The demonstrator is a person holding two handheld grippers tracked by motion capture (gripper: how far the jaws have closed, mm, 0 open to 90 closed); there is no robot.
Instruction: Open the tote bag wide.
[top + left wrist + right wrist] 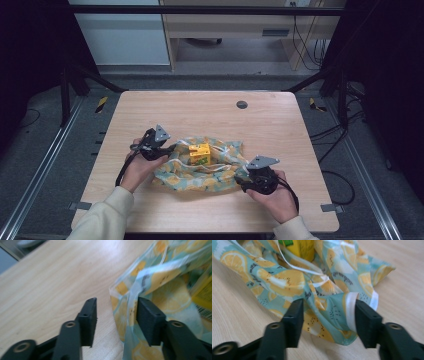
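Left gripper [167, 148] sits at the left edge of the lemon-print cloth [200, 172], held in the person's left hand [136, 170]. Its fingers [88, 320] stand released; in the left gripper view a fold of the cloth's hem lies against the inner face of one finger, the other is apart from it over bare wood.

Cloth lies crumpled on the near middle of the wooden surface [210, 112], spread between the two grippers. A yellow carton [199, 153] stands on it, toward the far side, with white ribbon [312, 271] looped across the folds beside it.

Right gripper [244, 181] is at the cloth's near right corner, in the right hand [275, 197]. Fingers parted, straddling a bunched corner with white trim; one finger touches the trim, the other looks just clear.
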